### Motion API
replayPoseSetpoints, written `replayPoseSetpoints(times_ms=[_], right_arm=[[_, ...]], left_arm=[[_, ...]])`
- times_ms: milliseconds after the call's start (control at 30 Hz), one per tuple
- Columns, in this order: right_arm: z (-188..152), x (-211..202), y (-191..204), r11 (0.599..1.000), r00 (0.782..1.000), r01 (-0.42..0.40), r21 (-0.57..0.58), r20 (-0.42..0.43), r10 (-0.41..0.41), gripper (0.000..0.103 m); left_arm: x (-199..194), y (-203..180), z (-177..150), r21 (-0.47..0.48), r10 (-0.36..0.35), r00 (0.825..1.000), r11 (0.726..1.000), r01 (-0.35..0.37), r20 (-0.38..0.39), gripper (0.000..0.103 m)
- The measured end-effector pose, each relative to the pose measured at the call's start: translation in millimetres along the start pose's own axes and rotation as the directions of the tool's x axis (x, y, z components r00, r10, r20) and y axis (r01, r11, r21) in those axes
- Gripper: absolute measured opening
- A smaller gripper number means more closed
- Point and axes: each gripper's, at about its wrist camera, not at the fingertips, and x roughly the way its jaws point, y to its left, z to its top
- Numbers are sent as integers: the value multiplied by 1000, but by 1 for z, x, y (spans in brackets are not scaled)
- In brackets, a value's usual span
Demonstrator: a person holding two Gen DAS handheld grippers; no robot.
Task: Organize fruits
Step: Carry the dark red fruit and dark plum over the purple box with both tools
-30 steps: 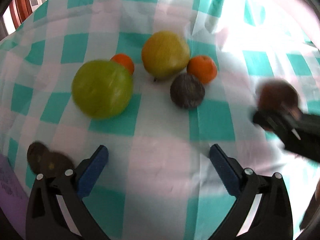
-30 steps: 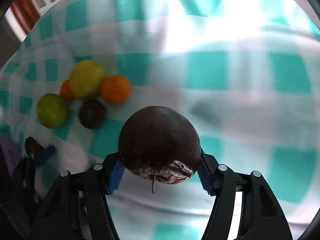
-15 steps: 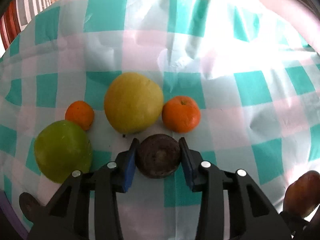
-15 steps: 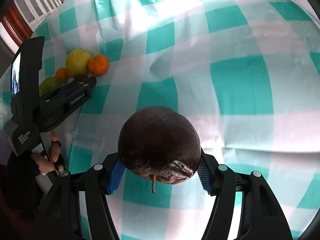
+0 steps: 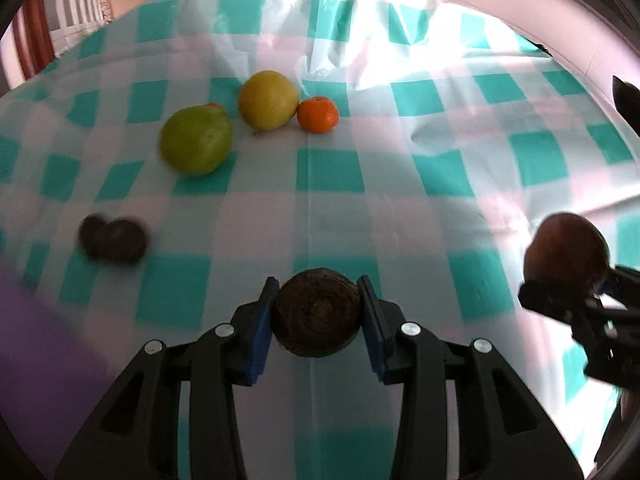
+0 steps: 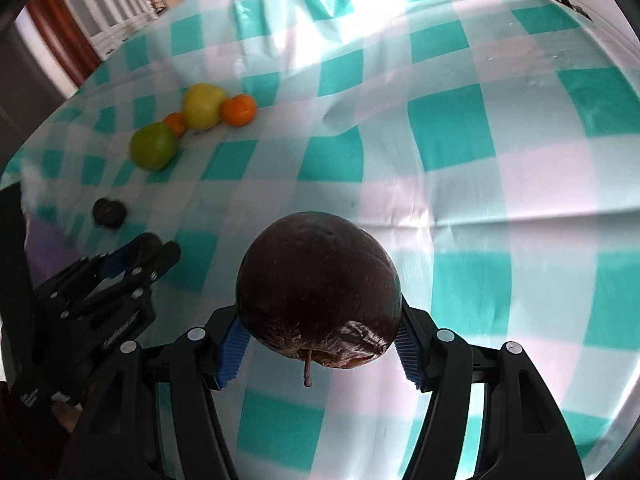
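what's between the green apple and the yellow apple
A small orange sits between the green apple and the yellow apple, clearest in the right wrist view.

Left gripper (image 5: 318, 314): angled downward, blue pads clamped on a dark round fruit (image 5: 316, 312); right gripper (image 6: 318, 346): angled downward, clamped on a dark apple (image 6: 318, 292).

No legible text or labels anywhere.

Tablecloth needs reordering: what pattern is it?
Teal-and-white checks on the tablecloth, clearest in the right wrist view.
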Motion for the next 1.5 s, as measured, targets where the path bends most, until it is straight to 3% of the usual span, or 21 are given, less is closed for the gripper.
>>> replayPoseSetpoints(times_ms=[67,133,367,600,867,1067,1267,1500], right_arm=[[-14,-18,1,999,1000,-23,-28,7,23,62],[-20,-29,3,998,999,-41,-46,17,42,62],[-63,-82,2,990,994,-90,-109,54,96,62],[-80,-113,22,977,983,-151,-150,85,165,62],[-79,-131,52,971,977,-150,-187,121,174,62],[-70,-124,94,981,977,-141,-132,143,159,62],[-66,-115,188,975,970,-162,-153,157,186,62],[-76,-105,309,946,961,-195,-260,143,238,62]], left_arm=[[-21,-2,-11,-22,21,1000,1000,-21,17,40],[-56,-1,-48,-47,53,998,998,-50,43,40],[-143,-21,-118,-110,102,991,990,-92,88,40],[-200,-21,-137,-99,152,978,985,-138,143,40],[-221,11,-139,-125,135,977,986,-115,163,40],[-243,74,-144,-112,104,978,990,-85,183,40],[-271,182,-149,-216,100,976,975,-58,192,40],[-266,271,-173,-239,117,989,967,-93,92,40]])
